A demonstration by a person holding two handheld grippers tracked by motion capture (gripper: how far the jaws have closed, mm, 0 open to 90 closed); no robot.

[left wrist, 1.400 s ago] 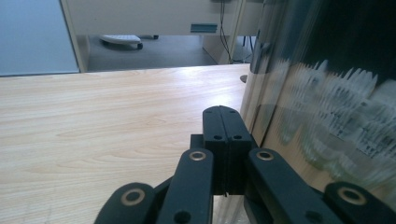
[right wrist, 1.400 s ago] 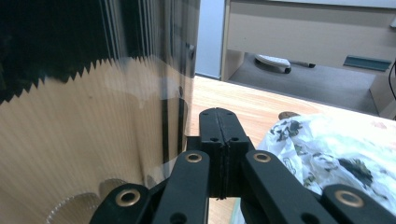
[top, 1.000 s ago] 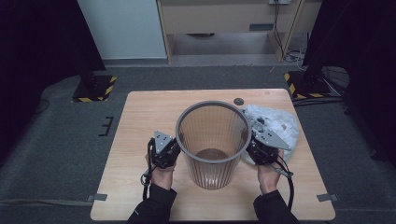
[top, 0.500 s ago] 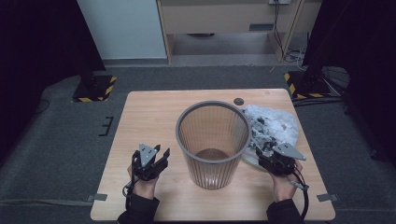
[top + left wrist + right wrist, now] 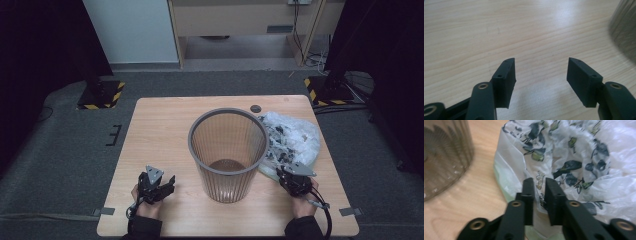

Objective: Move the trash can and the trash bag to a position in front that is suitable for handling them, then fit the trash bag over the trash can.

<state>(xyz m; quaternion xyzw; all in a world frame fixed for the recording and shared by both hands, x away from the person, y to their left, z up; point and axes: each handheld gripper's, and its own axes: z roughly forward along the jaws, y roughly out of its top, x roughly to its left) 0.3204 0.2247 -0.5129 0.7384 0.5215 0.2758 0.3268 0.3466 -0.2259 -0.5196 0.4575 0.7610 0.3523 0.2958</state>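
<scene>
Right gripper (image 5: pixel 539 195) low, fingers pinching plastic bag (image 5: pixel 574 157) beside bin (image 5: pixel 227 150)

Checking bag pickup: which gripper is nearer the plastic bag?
Right. The right gripper is at the plastic bag, its fingers closing on a fold at the near edge. The left gripper sits open across the bin.

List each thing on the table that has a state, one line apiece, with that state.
Bin: upright, open at the top, unlined.
Plastic bag: crumpled on the table beside the bin.
Left tongs: open, nothing between the jaws, jaws just opening.
Right tongs: jaws just closing, nearly shut on a fold of the plastic bag.
Table: bare wood.
</scene>
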